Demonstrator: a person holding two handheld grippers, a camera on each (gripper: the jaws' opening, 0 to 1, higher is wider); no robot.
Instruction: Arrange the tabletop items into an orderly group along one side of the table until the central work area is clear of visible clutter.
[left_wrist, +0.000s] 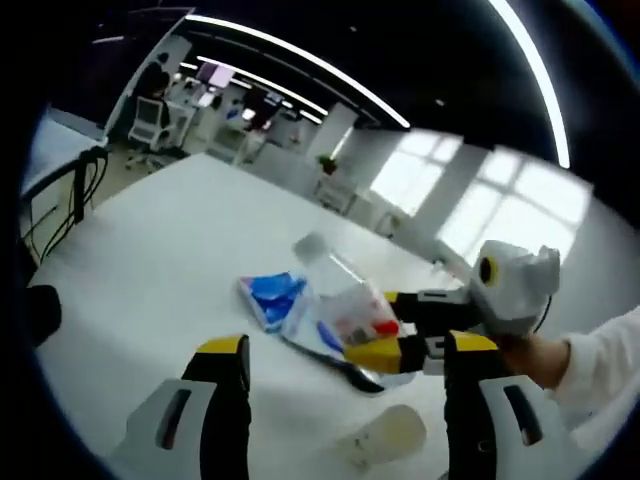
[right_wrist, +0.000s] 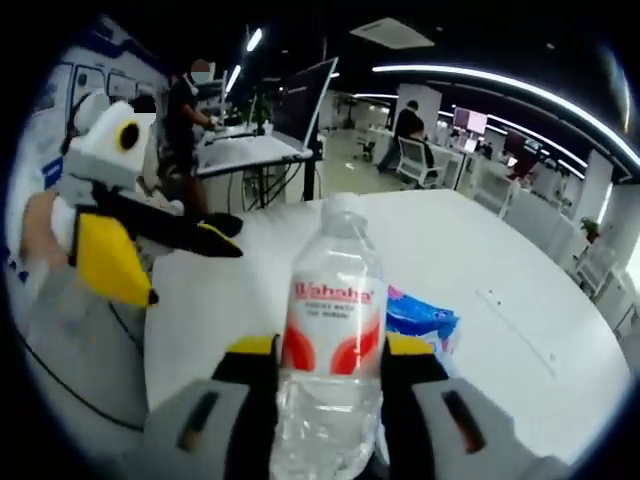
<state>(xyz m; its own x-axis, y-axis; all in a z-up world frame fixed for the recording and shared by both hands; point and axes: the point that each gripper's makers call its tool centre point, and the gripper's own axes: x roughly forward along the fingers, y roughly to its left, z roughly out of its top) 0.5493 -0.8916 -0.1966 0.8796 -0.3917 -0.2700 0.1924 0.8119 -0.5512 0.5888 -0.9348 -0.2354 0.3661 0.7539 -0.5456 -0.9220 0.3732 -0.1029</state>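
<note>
Water bottle clamped upright, right claw

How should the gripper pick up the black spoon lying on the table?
Probably by the handle. The black spoon lies flat on the white table, partly tucked under the blue packet and the water bottle. Come down from above on its free end near the clear cup, jaws across the handle.

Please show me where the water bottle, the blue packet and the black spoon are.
water bottle (right_wrist: 333, 330): right gripper view, on its red and white label.
blue packet (left_wrist: 272, 296): left gripper view, on its blue face.
black spoon (left_wrist: 345, 370): left gripper view, near its bowl.
</note>
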